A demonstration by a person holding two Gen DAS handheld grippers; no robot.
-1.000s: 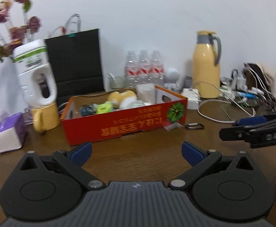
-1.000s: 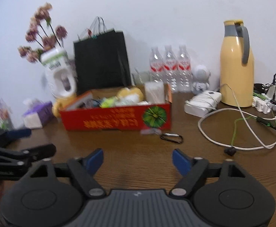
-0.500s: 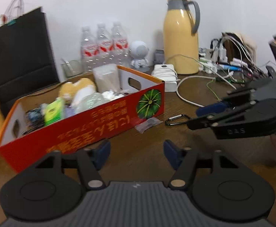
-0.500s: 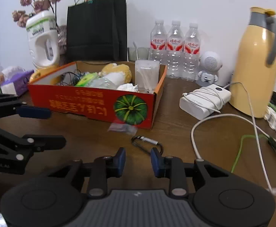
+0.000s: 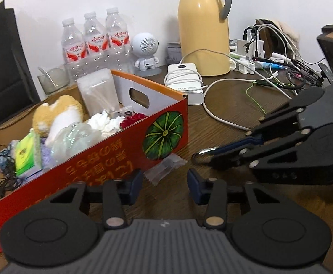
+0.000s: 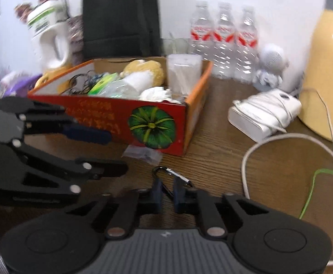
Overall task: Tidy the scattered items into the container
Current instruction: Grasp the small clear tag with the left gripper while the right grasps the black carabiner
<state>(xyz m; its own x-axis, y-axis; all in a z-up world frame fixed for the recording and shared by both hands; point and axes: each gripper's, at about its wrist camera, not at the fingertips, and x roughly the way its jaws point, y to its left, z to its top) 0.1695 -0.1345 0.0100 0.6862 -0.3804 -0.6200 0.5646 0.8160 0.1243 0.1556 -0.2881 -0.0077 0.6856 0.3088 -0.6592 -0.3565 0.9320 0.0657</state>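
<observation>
Black-and-silver carabiner [image 6: 171, 178] lies on the wooden table [image 6: 223, 159] just before the red cardboard box [image 6: 111, 116], pinched in the closed right gripper [image 6: 166, 193], while the left gripper's [image 5: 164, 181] closing jaws straddle a small plastic packet [image 5: 165, 165].

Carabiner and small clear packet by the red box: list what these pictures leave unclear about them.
- Carabiner: near end hidden between the right claw pads, right wrist view; blur hides contact.
- Same carabiner, left wrist view: the right claw covers most of it.
- Clear packet: contents too small; left claw closing, nothing between pads.
</observation>
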